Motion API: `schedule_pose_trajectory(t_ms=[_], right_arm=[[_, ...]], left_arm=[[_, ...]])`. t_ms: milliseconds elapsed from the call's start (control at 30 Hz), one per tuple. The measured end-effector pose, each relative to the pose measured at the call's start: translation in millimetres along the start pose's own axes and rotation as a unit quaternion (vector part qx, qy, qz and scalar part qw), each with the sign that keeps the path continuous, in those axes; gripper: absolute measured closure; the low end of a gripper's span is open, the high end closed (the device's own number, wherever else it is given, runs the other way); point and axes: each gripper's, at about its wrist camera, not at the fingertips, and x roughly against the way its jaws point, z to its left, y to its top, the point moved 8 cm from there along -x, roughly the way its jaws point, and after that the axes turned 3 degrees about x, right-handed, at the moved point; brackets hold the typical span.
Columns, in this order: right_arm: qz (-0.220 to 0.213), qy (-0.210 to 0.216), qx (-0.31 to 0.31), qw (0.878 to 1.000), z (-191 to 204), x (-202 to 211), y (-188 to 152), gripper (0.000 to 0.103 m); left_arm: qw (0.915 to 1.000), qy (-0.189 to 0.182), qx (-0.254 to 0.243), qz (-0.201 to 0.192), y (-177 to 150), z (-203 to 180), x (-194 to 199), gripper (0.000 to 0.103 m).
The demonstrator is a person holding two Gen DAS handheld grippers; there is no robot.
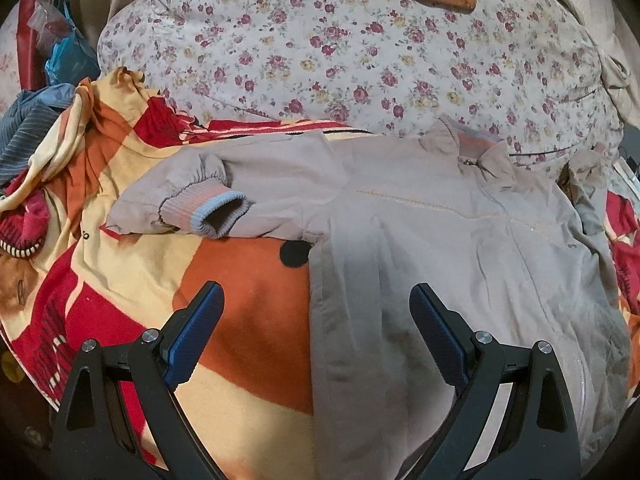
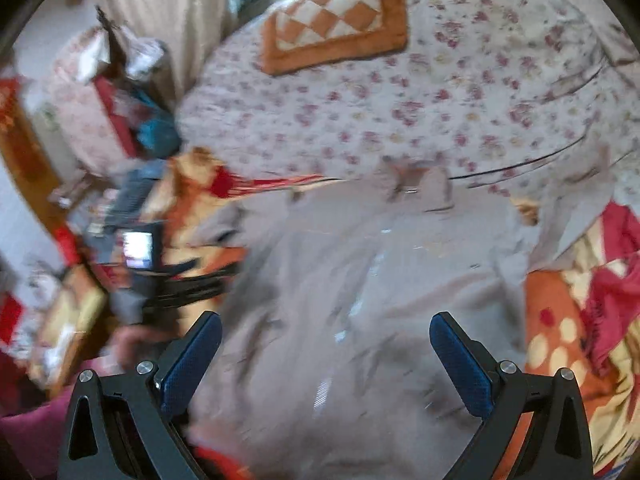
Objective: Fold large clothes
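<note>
Sharp left view, motion-blurred right view

Both wrist views look down, close over bed, facing floral quilt (image 1: 360,52) far; share grey jacket (image 1: 440,240); right view blurred.

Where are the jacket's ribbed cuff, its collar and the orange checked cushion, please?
ribbed cuff (image 1: 218,216): left wrist view, blue-edged opening.
collar (image 1: 476,156): left wrist view, zip top.
orange checked cushion (image 2: 336,20): right wrist view, checked centre.

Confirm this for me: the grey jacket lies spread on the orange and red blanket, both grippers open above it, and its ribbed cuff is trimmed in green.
One detail is wrong: the ribbed cuff is trimmed in light blue, not green, as the left wrist view shows. The rest holds: the grey jacket lies spread on the orange and red blanket, with the left gripper and right gripper open above it.
</note>
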Motion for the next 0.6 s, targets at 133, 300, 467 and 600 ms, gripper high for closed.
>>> schedule_pose_trajectory(t_ms=[133,300,467,600], right_arm=[[0.006,-0.02,-0.003,1.0,-7,-50,11,0.0],[-0.009,-0.051,-0.009,0.999,-19,-87,20,0.0],[0.001,-0.056,-0.022,0.998,-37,-117,0,0.0],[0.025,-0.057,-0.011,0.998,-42,-131,-16,0.0]], left_arm=[[0.9999,0.014,-0.004,-0.004,-1,-2,-2,0.009],[0.9995,0.033,-0.002,0.0,-3,3,-7,0.009],[0.9986,0.052,0.0,0.003,-1,4,-15,0.009],[0.9989,0.047,-0.001,0.002,2,-2,-18,0.009]])
